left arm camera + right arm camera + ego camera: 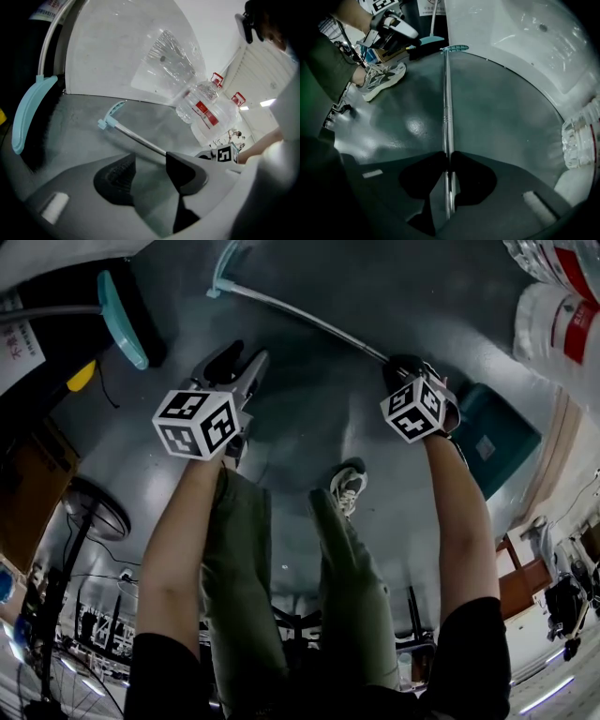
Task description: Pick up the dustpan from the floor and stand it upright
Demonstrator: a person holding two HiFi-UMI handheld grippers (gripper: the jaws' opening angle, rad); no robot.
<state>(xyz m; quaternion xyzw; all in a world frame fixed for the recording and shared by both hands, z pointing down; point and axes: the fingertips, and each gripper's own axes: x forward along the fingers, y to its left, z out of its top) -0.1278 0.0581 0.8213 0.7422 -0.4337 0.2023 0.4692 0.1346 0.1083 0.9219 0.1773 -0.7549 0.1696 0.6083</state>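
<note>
The dustpan lies on the grey floor, its dark teal pan at the right. Its long metal handle runs up-left to a light teal end cap. My right gripper points steeply down, shut on the handle near the pan; the pads press on both sides of the metal tube, right gripper. My left gripper stands open above bare floor, short of the handle. In the left gripper view the handle crosses just beyond the left gripper, with nothing between its fingers.
A broom with a light teal head leans at the back left, also in the left gripper view. Large water bottles stand at the right against a white wall. My shoe rests on the floor between the arms. A fan base sits at the left.
</note>
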